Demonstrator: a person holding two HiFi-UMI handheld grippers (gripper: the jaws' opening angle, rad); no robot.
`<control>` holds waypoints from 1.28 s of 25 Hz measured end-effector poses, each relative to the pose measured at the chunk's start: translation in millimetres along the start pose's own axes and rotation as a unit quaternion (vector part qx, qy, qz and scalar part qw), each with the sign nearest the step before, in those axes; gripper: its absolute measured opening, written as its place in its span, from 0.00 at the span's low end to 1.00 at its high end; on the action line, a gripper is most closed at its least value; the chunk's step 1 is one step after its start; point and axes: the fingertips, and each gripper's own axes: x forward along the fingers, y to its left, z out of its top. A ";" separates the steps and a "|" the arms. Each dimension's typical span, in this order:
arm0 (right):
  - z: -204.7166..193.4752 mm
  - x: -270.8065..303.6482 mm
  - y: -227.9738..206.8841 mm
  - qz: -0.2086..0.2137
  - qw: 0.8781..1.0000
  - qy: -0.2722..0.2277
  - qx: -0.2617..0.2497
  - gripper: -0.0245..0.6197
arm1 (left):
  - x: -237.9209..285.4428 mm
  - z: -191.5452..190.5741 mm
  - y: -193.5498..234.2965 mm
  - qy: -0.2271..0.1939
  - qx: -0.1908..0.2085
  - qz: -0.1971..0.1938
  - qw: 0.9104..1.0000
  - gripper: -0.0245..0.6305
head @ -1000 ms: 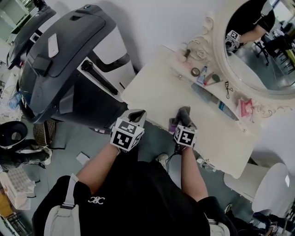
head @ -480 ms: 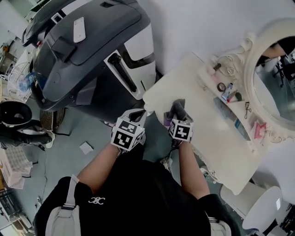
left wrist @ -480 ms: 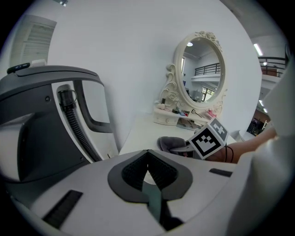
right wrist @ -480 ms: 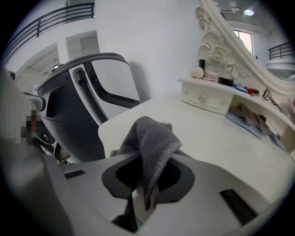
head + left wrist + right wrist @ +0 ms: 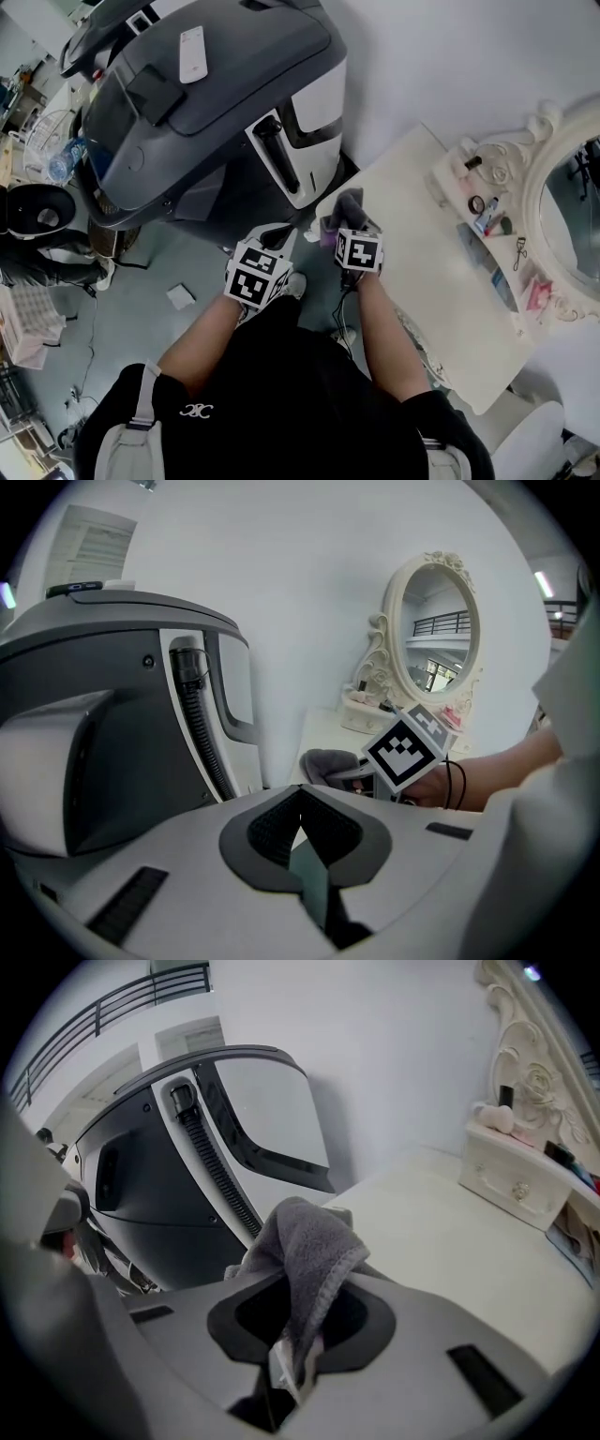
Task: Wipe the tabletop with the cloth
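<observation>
Right gripper pinches a bunched, soft grey terry cloth at the corner of the smooth cream tabletop. Left gripper has its jaws pressed together, holding nothing.

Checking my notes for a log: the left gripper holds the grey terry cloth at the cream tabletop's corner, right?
Not quite: the right gripper holds the grey terry cloth at the cream tabletop's corner, as the right gripper view shows; the left gripper is empty.
</observation>
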 end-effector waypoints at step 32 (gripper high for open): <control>-112.6 -129.2 -175.8 -0.174 0.956 -0.033 0.234 0.13 | 79.1 33.1 -172.9 0.038 0.185 -0.240 0.952 0.05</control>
